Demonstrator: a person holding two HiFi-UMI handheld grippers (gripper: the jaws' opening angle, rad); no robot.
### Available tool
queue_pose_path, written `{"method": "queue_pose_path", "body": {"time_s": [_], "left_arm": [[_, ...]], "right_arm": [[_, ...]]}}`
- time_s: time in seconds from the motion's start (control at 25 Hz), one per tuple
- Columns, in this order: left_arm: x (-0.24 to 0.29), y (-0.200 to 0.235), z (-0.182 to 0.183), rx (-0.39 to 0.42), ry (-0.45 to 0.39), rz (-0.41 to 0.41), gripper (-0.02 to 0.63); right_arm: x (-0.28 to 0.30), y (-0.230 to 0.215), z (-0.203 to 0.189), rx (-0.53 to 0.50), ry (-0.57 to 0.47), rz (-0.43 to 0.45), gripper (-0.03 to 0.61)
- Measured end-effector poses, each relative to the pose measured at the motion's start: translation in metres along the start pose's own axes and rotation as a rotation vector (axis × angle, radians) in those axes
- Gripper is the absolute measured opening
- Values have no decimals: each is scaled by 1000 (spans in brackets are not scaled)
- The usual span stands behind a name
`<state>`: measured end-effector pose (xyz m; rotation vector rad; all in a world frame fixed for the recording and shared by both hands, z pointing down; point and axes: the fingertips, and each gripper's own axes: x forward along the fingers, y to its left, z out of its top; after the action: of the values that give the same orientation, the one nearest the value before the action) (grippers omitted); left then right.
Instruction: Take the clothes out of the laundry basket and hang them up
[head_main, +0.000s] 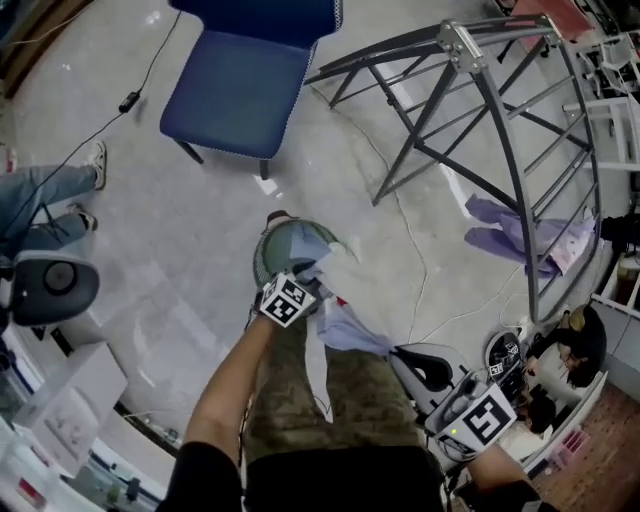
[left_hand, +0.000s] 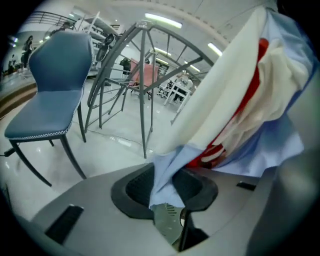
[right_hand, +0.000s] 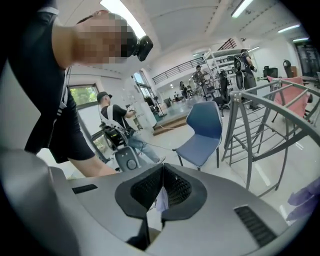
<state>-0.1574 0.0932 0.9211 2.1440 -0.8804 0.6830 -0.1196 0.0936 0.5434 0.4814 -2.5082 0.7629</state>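
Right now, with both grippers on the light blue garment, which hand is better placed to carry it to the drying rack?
Right, probably. The right gripper grips the garment on the drying rack side; the left gripper grips it farther away.

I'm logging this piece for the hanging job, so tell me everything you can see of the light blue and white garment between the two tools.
The light blue and white garment with red stripes looks like thin, soft cloth, crumpled and only partly spread. It spans the air between both tools, a white strip dangling. The right tool is shut on a small white edge. At the left tool a blue fold runs between the jaws; whether they pinch it is unclear.
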Motion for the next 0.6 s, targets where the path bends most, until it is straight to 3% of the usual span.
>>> {"method": "queue_pose_path", "body": {"time_s": [0.08, 0.12, 0.36, 0.6], "left_arm": [[-10, -5, 20, -14, -32, -1, 28], [-18, -10, 32, -25, -54, 4, 17], [-107, -29, 126, -51, -216, 20, 9], [-229, -58, 254, -44, -414, 80, 8]], "right_arm": [[-18, -4, 10, 14, -29, -35, 0], [-30, -7, 16, 19, -50, -55, 0], [-114, -27, 70, 74, -270, -211, 0], [-207, -20, 132, 116, -479, -271, 0]]}}
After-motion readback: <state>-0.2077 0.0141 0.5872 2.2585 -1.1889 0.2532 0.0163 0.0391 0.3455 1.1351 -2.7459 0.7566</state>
